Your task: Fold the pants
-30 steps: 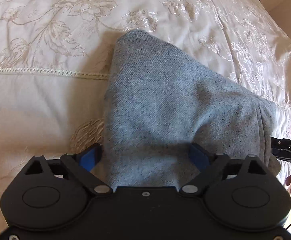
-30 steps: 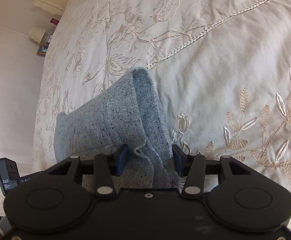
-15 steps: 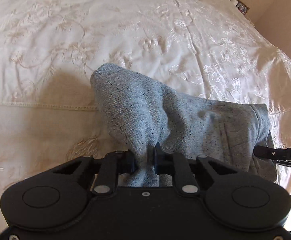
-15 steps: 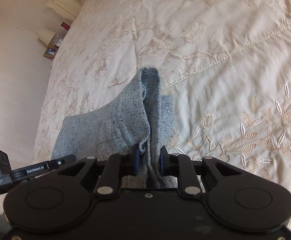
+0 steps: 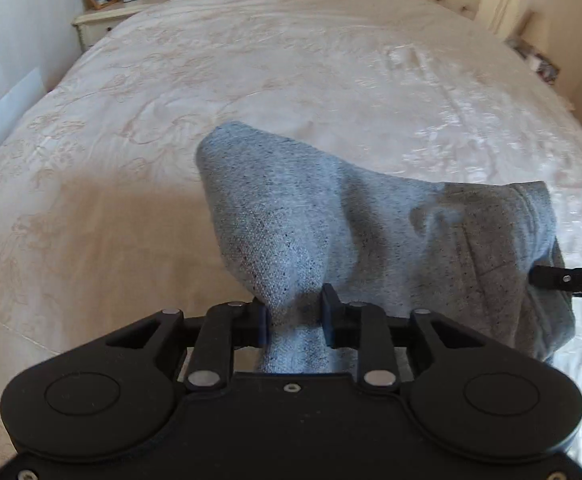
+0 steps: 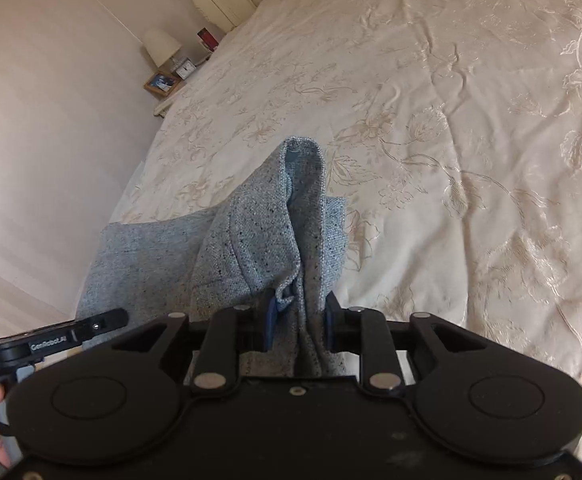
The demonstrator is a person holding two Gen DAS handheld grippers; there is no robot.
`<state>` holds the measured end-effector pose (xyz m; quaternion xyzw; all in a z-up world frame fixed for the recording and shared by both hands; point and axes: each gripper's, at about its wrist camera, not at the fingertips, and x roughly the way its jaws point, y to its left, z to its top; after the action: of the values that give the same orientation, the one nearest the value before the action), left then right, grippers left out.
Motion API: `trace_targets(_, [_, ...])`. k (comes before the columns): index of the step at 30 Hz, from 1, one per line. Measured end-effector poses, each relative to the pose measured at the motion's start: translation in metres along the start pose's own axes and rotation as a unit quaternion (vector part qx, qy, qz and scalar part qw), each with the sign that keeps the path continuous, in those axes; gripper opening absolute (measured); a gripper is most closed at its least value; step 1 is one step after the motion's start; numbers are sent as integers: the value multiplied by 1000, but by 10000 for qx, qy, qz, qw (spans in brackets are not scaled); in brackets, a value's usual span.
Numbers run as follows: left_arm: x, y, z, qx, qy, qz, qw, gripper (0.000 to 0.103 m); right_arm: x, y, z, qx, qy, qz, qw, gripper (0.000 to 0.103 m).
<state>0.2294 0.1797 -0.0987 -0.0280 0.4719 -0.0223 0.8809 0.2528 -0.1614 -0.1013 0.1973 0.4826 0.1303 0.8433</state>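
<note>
Lifting now: both claws, open a second ago, have clamped the grey pants (image 5: 331, 232) and raised them off the bedspread (image 5: 291, 60). Left gripper (image 5: 294, 312) pinches the left end, right gripper (image 6: 298, 320) the right. Cloth hangs between, ready for folding over.
</note>
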Motion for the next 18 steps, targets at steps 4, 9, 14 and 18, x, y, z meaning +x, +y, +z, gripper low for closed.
trace_targets(4, [26,18,-9,-271,386,1194,9917,26,49,20,4,-783,215,-1952,9774,31])
trace_targets(9, [-17,15,-18,-569,242,1233,9904,36,17,57,-7,-966,-34,-1726,9802,31])
trace_targets(14, [-64,-18,-24,-293,121,1189,9924,39,-33,101,-28,-1276,-248,-1463,9807,31])
trace_targets(18, [-94,-43,-30,-324,5,940,9950,52,-73,127,-47,-1505,-358,-1359,9786,31])
